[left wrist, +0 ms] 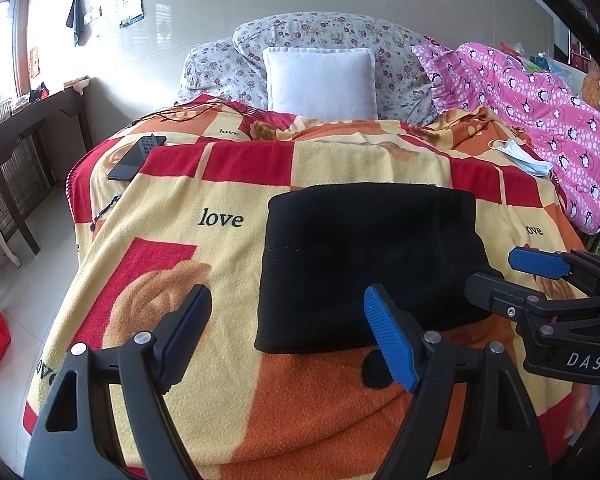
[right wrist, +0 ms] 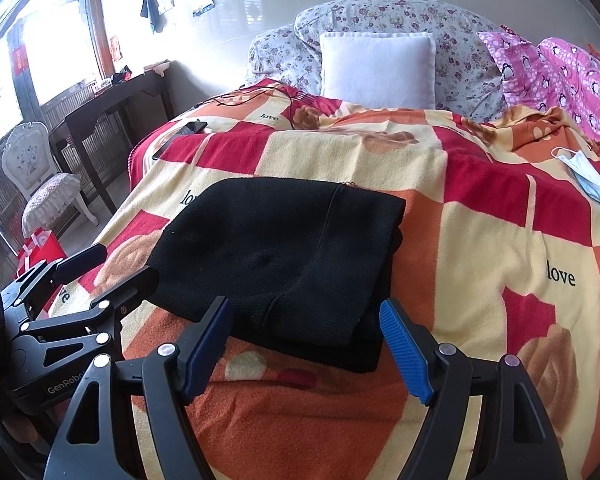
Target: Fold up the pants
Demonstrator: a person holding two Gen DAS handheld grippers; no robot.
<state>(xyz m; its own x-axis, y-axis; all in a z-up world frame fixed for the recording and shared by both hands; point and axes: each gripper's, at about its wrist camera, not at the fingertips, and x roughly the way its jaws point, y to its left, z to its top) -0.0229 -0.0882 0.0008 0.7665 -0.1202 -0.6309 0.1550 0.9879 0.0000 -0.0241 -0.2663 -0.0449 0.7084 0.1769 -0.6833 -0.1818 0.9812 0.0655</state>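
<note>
Bed blanket [left wrist: 228, 184] bears folded black pants [left wrist: 364, 264]; both tools [left wrist: 288, 332] [right wrist: 306, 340] spread, released; pants' fold layers indistinct.

Bright daylight, heavy fisheye warp

Blown-out glare from the window [right wrist: 40, 56] at left, washing out the wall [right wrist: 236, 28] nearby. Black pants [left wrist: 372, 268] too dark for fold detail. Strong bending and black vignetting at corners; otherwise sharp, soft shadows only.

One pants [left wrist: 364, 268], two grippers [left wrist: 288, 332] [right wrist: 306, 344], one white pillow [left wrist: 322, 82], one mask [left wrist: 522, 156], one phone [left wrist: 130, 162], one chair [right wrist: 40, 180].
</note>
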